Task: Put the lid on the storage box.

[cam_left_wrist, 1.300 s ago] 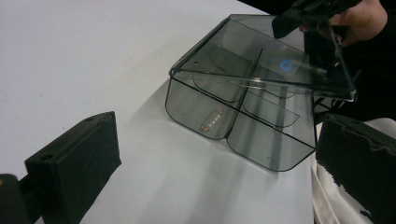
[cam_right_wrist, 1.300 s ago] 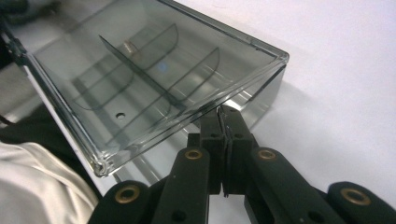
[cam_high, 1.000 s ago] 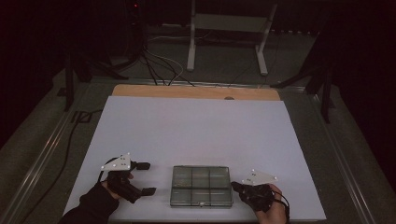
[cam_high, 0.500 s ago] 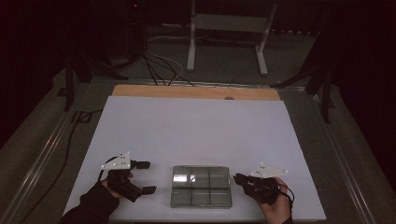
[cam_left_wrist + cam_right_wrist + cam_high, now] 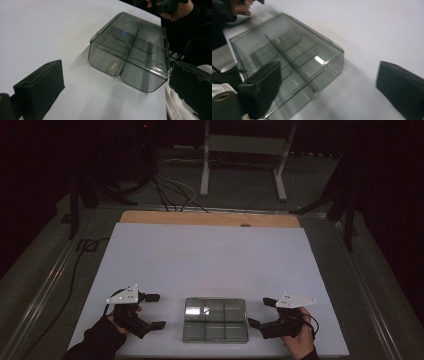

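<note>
Lying flat near the near edge of the white counter (image 5: 210,260), the smoky clear compartment box (image 5: 216,319) sits between the two grippers, with its lid down and its dividers showing through the top. In the high view the left gripper (image 5: 155,310) hangs just left of the box, held by a dark-sleeved left hand (image 5: 119,320), and its jaws stand wide with nothing between them. The left gripper view shows the same thing: its two black jaws rise at the bottom corners, far apart, and the box (image 5: 130,52) lies ahead of them on the counter, clear of both. A small pale piece (image 5: 112,67) lies inside the compartment nearest that camera; what it is I cannot tell.

The right gripper (image 5: 260,313) sits just right of the box, in the right hand (image 5: 300,337), pointing at the box's right side. Its jaws have just been opening and now stand wide, with no thing pressed between the pads. In the right gripper view the box (image 5: 287,60) lies ahead and to the left; one jaw overlaps its near corner in the picture, while the other stands well off over bare counter. Whether that jaw touches the box wall cannot be told.

Beyond the counter's far edge runs a wooden strip (image 5: 210,218), and past it a metal stand (image 5: 245,150) on the dark floor.
</note>
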A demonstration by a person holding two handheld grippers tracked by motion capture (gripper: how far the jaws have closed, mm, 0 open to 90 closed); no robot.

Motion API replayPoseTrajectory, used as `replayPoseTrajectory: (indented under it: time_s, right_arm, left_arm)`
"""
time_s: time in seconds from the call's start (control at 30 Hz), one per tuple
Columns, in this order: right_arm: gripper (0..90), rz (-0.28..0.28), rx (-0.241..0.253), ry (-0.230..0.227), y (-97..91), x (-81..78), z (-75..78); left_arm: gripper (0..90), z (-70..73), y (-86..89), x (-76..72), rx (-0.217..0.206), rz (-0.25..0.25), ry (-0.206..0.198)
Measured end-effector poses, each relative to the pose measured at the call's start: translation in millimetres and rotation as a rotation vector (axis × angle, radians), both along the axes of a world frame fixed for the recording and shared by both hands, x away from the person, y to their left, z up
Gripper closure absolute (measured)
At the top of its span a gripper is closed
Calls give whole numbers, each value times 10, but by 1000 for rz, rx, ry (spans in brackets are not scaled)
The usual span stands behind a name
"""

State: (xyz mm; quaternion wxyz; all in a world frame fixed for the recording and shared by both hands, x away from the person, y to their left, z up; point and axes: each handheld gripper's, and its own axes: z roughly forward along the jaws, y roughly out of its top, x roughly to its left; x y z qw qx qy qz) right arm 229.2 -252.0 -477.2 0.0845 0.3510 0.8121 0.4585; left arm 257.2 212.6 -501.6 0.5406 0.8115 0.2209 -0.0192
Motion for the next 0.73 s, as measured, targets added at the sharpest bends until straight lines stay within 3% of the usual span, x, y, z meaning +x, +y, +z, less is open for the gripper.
replayPoseTrajectory:
  time_s: [0.2,0.73]
  right_arm:
    - [21,7,33,-31,-46,35,-52]
    - [20,-4,38,-12,-107,100,-129]
  left_arm:
    - [8,-9,6,16,-3,3,6]
    - [8,-34,4,31,2,-1,15]
